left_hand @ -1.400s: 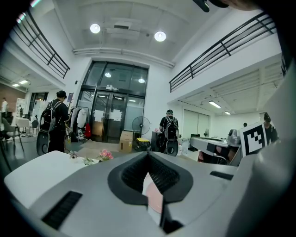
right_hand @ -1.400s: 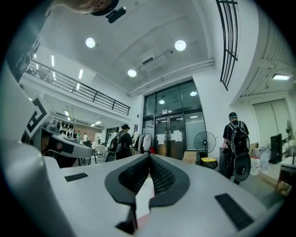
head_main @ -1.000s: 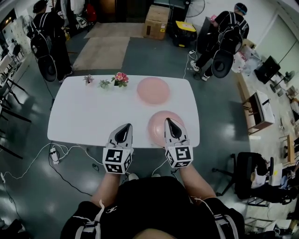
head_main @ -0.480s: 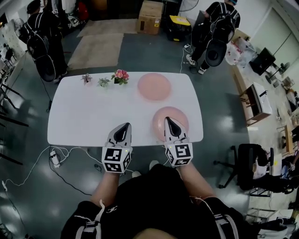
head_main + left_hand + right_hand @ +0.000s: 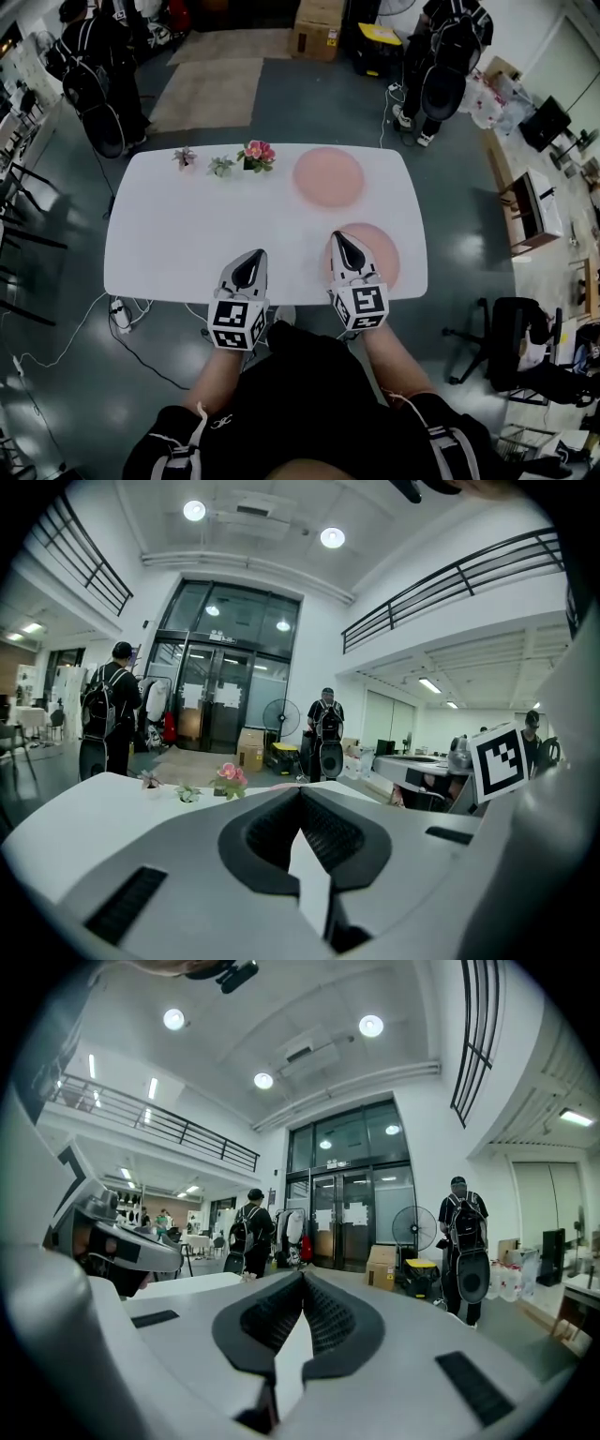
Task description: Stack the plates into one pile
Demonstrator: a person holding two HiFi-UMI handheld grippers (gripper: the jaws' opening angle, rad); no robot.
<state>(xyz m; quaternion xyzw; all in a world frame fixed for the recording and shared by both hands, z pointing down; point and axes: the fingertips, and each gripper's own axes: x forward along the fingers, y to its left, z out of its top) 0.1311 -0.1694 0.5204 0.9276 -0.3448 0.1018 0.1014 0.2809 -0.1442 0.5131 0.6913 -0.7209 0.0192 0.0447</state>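
Right gripper: the right gripper [image 5: 343, 246] has its jaws pressed together with nothing between them. In the right gripper view the dark pads [image 5: 323, 1321] meet edge to edge.
Left gripper: the left gripper [image 5: 249, 265] is closed and empty in the same way. It hangs over bare desk close to the near edge, to the left of the other.
Near plate: the pink near plate [image 5: 382, 251] lies flat at the near right of the desk. From above, the right gripper's tip overlaps its left part, but I cannot tell whether it touches.
Far plate: the far plate [image 5: 328, 176], also pink, lies flat further back, well apart from the near one and just right of the flowers [image 5: 255, 153].
Desk: the desk [image 5: 178, 234] is white and smooth, with two small plants [image 5: 202, 161] in the far left row.
Pile: not made yet, as each plate sits alone.
Handling: to my eye the plates are stiff, fairly light and smooth. I cannot tell the material, so I would treat them as breakable. Lying flat on a slick top, one would likely slide if nudged.
Where to hold: the rim at the edge nearest the person. The jaws would need to spread first, then pinch the lip from above and below.
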